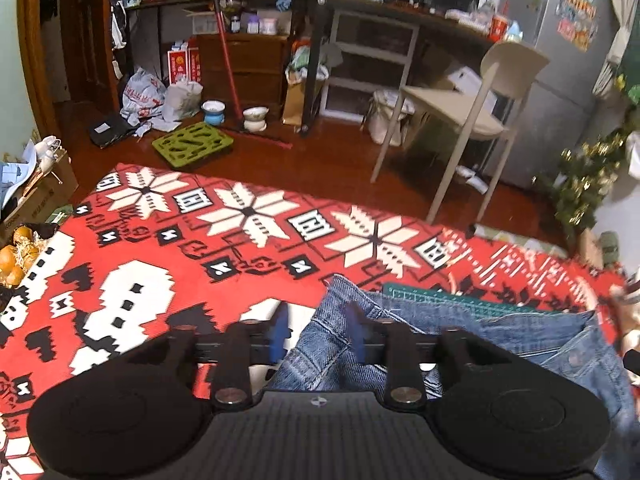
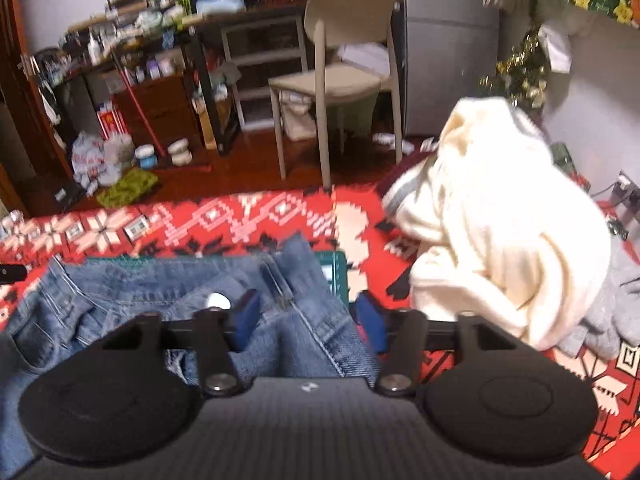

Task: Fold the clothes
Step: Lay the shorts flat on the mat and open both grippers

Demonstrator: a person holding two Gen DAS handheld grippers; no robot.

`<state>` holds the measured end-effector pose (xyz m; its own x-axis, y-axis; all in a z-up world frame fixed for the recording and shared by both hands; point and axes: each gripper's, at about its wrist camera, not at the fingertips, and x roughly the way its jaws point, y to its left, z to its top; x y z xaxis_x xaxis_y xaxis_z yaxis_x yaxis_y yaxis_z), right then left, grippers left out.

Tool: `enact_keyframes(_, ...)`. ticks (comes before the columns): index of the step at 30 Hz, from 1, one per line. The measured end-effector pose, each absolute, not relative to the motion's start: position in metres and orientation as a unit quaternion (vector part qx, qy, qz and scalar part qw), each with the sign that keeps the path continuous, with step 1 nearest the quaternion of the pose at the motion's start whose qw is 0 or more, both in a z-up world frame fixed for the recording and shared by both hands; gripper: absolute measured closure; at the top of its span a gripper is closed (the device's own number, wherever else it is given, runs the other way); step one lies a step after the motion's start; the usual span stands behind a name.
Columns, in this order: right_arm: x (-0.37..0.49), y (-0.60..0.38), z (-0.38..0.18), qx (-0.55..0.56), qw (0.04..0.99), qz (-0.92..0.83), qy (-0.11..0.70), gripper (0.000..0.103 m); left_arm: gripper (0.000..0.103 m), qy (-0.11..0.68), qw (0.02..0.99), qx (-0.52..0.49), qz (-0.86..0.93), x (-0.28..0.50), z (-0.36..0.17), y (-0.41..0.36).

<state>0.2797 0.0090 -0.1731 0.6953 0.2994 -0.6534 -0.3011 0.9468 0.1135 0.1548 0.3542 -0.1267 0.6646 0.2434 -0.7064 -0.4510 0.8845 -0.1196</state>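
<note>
A red blanket (image 1: 168, 264) with white snowflake and skull-like shapes covers the surface the clothes lie on; I cannot tell whether a bed or a tabletop is beneath it. In the left wrist view, at ten o'clock a cardboard box (image 1: 44, 196) stands at the blanket's edge, and beyond it is a dark red wooden floor (image 1: 328, 160). At eleven o'clock a green tray (image 1: 192, 145) lies on the floor, with a red broom (image 1: 228, 60) leaning behind it. At twelve o'clock runs a cluttered desk (image 1: 360, 4), at one o'clock stands a beige chair (image 1: 460, 108), and at three o'clock a small decorated tree (image 1: 584, 184).

The jeans (image 1: 460, 332) are faded blue denim, crumpled, lying on the blanket at five o'clock in that view, partly over a green mat (image 1: 436, 295). In the right wrist view the jeans spread from nine to six o'clock, a metal button (image 2: 218, 301) showing. At three o'clock a cream sweater (image 2: 492, 232) is heaped on the blanket, just beside the jeans.

The left tool (image 1: 318, 332) points down at the blanket, jaws apart, a denim fold between the blue pads (image 1: 280, 332) but not pinched. The right tool (image 2: 310, 318) also slants down, jaws wider apart, straddling a seam of the jeans without pressing it.
</note>
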Motion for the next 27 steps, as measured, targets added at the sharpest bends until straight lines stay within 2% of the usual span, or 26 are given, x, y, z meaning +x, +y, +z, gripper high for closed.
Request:
enact_keyframes(1,0.274,0.007,-0.169,-0.001,0.923,0.163,0.349,0.032,0.065,0.356,0.903,-0.146,0.190,0.148,-0.123,0.355)
enact_keyframes(3,0.260,0.001,-0.160,0.000,0.926,0.163,0.341,0.018,0.058,0.357,0.904,-0.145,0.183,0.133,-0.119,0.351)
enact_keyframes(5,0.245,-0.004,-0.154,0.000,0.926,0.166,0.339,0.012,0.044,0.358,0.905,-0.146,0.178,0.118,-0.116,0.345)
enact_keyframes(9,0.207,-0.013,-0.145,-0.004,0.924,0.176,0.338,0.001,0.039,0.358,0.908,-0.151,0.156,0.088,-0.113,0.323)
enact_keyframes(19,0.100,-0.048,-0.135,-0.009,0.929,0.193,0.316,0.001,0.036,0.373,0.913,-0.146,0.077,0.026,-0.119,0.248)
enact_keyframes(22,0.078,-0.052,-0.142,-0.036,0.926,0.188,0.324,0.001,0.023,0.362,0.917,-0.155,0.064,0.009,-0.124,0.229)
enact_keyframes(27,0.047,-0.062,-0.148,-0.044,0.921,0.199,0.332,0.001,0.022,0.349,0.925,-0.145,0.041,-0.006,-0.125,0.207)
